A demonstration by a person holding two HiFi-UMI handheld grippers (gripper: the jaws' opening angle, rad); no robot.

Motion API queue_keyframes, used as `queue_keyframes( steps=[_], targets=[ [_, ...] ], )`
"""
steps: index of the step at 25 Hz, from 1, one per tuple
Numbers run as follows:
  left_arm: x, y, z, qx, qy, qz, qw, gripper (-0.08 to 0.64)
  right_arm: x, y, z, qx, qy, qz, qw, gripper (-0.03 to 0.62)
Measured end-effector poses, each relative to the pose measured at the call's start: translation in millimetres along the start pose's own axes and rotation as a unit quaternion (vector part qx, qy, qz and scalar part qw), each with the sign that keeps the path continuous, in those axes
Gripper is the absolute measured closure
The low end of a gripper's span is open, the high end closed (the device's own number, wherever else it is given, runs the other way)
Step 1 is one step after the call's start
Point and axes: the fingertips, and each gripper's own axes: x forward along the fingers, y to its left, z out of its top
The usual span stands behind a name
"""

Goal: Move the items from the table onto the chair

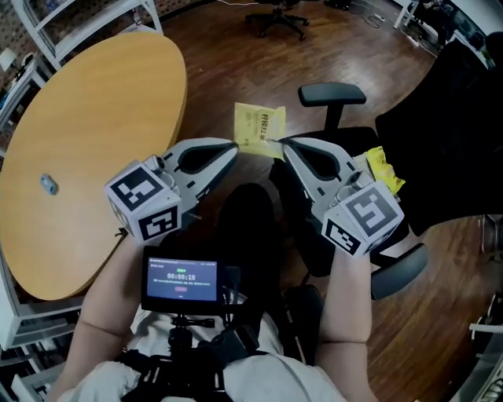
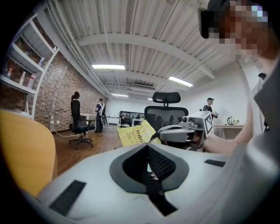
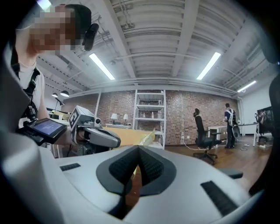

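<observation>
A yellow printed packet (image 1: 258,129) hangs in the air over the floor between the table and the chair. My right gripper (image 1: 281,144) is shut on its lower right corner; in the right gripper view the packet (image 3: 148,138) runs edge-on out of the closed jaws. My left gripper (image 1: 234,148) is close beside the packet's lower left corner, jaws together and nothing in them. From the left gripper view the packet (image 2: 134,134) faces me, with the right gripper (image 2: 160,134) pinching it. A black office chair (image 1: 333,96) stands to the right with a yellow item (image 1: 384,169) lying on it.
The round orange table (image 1: 94,118) fills the left, with a small grey-blue object (image 1: 49,184) on it. A screen (image 1: 181,281) is mounted at the person's chest. Another wheeled chair (image 1: 277,19) stands far back. Metal shelving (image 3: 149,114) lines the brick wall; people stand in the distance.
</observation>
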Motion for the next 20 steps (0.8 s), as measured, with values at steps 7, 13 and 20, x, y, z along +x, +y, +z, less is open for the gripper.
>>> queue_keyframes(
  steps=[7,13,20],
  targets=[
    [73.5,-36.3,-41.8,-0.006,0.021,-0.063,0.9978,0.551,-53.7,-48.5,-60.2,0.035,0.055,-0.059,0.996,0.589],
    [110.2,-56.5,-77.9,-0.023,0.037,-0.103,0.9937,0.551,-98.0,-69.4,-103.4,0.072,0.087,-0.121,0.986,0.589],
    [155.7,-83.0,-118.2,-0.040,0.074,-0.139,0.9868,0.551,-148.0,-99.1,-177.1,0.132,0.138,-0.170,0.967,0.589]
  ],
)
